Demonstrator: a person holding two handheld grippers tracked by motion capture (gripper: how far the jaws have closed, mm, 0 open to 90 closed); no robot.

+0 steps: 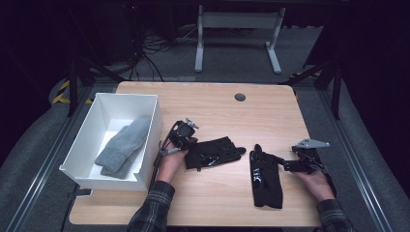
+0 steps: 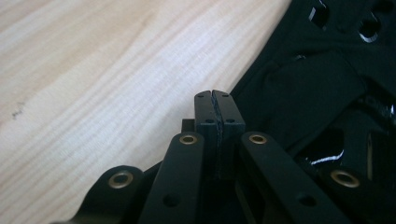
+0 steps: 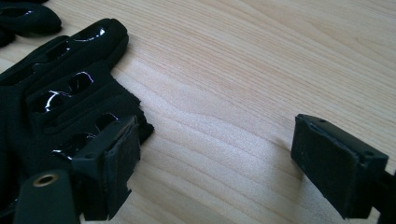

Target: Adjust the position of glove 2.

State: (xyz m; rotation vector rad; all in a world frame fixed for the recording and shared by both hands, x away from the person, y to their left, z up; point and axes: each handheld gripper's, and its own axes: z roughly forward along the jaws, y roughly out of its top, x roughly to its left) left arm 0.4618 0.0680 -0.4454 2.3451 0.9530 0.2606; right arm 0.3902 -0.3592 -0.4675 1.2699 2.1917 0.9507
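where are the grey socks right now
In the high view the grey socks lie inside the white box at the table's left edge, just left of the left gripper.

Lab, dark curtained rig, floor cables [image 1: 150,50], wooden table [image 1: 212,104]

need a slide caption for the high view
Two hand-held tongs, left and right, at a pair of black gloves on a wooden table, grey socks in a white bin.
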